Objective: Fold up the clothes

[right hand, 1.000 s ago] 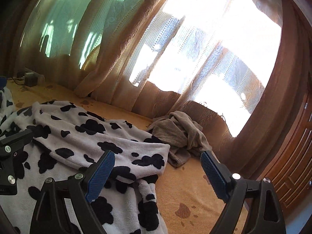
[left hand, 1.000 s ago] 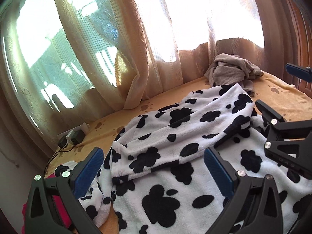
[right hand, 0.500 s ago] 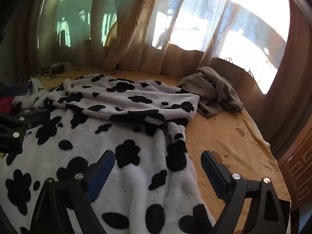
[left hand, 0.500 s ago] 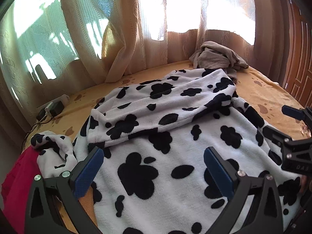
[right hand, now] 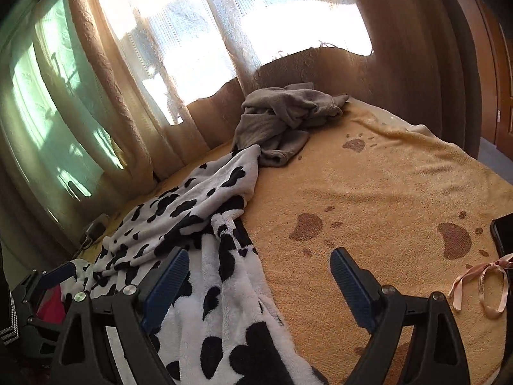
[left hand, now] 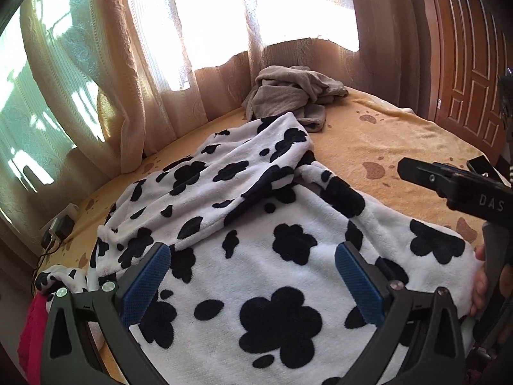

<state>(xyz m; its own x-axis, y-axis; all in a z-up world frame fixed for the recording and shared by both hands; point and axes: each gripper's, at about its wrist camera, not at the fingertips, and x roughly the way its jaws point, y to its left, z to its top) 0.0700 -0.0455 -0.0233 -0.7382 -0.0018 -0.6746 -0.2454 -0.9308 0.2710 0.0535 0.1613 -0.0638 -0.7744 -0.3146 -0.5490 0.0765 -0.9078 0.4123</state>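
Both claws hang wide and empty, left claw (left hand: 251, 284) over the cow-print fleece robe (left hand: 272, 224) sprawled across the bed (right hand: 384, 192), right claw (right hand: 259, 284) at its edge — soft, floppy, bulky, best pinched at a hem corner.

An orange paw-print bedspread (right hand: 384, 192) covers the bed beneath sunlit curtains (left hand: 144, 64), with a pink ribbon (right hand: 481, 279), dark phone (right hand: 503, 234), wooden door (left hand: 471, 48) and wall charger (left hand: 61, 227).
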